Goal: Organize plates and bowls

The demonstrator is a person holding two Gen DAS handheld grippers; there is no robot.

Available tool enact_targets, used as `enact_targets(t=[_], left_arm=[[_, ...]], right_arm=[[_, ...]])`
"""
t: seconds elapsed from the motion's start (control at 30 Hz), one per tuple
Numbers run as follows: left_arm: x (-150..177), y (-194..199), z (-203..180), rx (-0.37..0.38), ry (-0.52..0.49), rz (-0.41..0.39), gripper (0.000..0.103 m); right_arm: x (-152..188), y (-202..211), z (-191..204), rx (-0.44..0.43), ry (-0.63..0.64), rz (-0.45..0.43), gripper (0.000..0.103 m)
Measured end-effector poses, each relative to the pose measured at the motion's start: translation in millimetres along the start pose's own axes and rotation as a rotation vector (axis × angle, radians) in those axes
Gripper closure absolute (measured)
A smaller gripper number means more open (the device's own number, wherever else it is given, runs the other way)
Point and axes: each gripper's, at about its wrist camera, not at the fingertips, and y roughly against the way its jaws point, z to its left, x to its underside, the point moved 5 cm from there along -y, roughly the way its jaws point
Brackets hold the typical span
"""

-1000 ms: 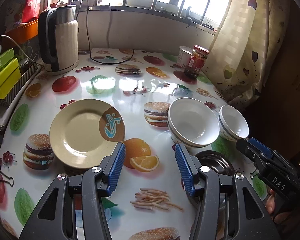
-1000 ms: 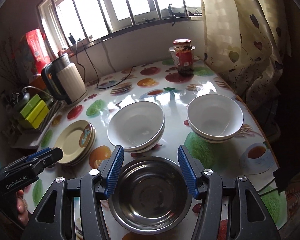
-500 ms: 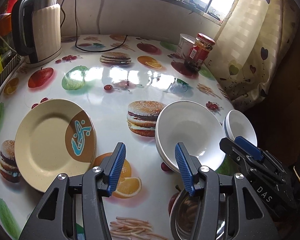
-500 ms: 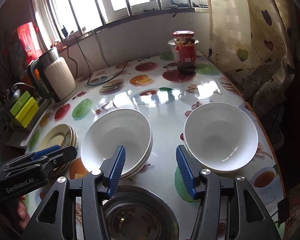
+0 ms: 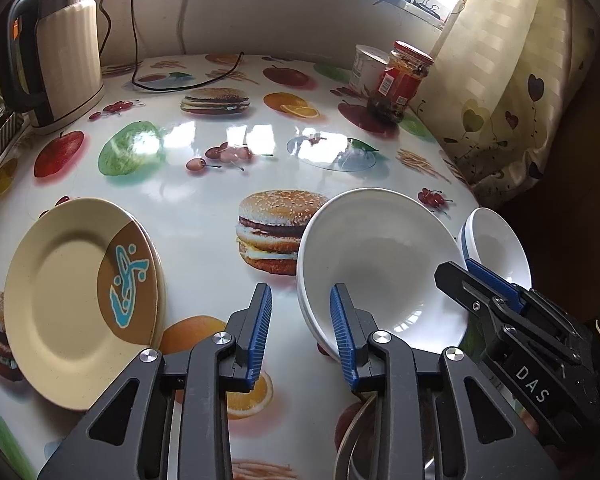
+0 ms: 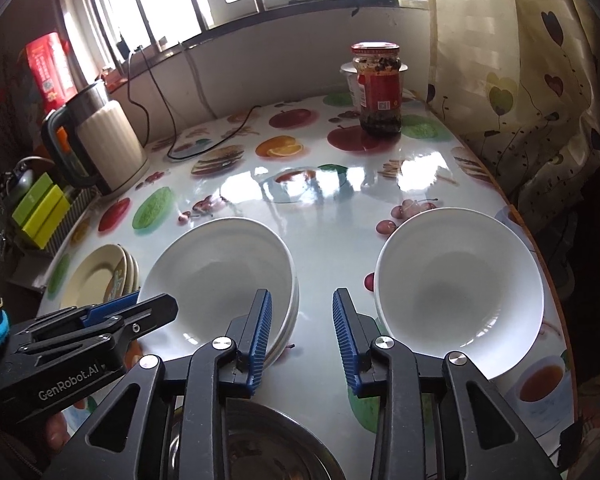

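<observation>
A stack of cream plates (image 5: 80, 300) with a brown and blue patch lies at the left. A stack of white bowls (image 5: 380, 268) sits right of centre, with a second white bowl (image 5: 496, 248) beyond it. My left gripper (image 5: 302, 332) hovers at the stack's left rim, which shows in the gap; its jaws are closing and the pads do not press it. My right gripper (image 6: 302, 336) is over the table between the bowl stack (image 6: 220, 276) and the single bowl (image 6: 456, 288). Its jaws are closing on nothing. A steel bowl (image 6: 268, 444) lies under it.
The fruit-print table (image 5: 220, 160) carries a kettle (image 5: 56, 60) with its cord at the back left, and a red-labelled jar (image 5: 400, 80) and a white tub (image 5: 366, 64) at the back right. A curtain (image 5: 500, 80) hangs at the right edge. Green boxes (image 6: 40, 208) sit left.
Both grippers have moved forward and down toward the white bowls, and both pairs of jaws have narrowed. The steel bowl has slipped to the bottom edge of both views.
</observation>
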Motion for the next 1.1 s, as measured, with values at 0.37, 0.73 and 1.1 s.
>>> enact_targets(t=[0.37,0.73,1.1], left_arm=[[-0.9,2.3,-4.2,0.002,-0.024,-0.008,0.087],[-0.4,4.2,-6.9,-0.011,-0.035,-0.017,0.087],[-2.4,18.9,-9.0,-0.011,-0.049,-0.052,0.087]], right_arm=[[0.6,-1.5,10.1,-0.014,0.030,-0.004,0.089],[1.2,-0.9,11.0,-0.001,0.039,-0.003,0.090],[0.4,7.8,9.7,0.001,0.026,-0.023,0.090]])
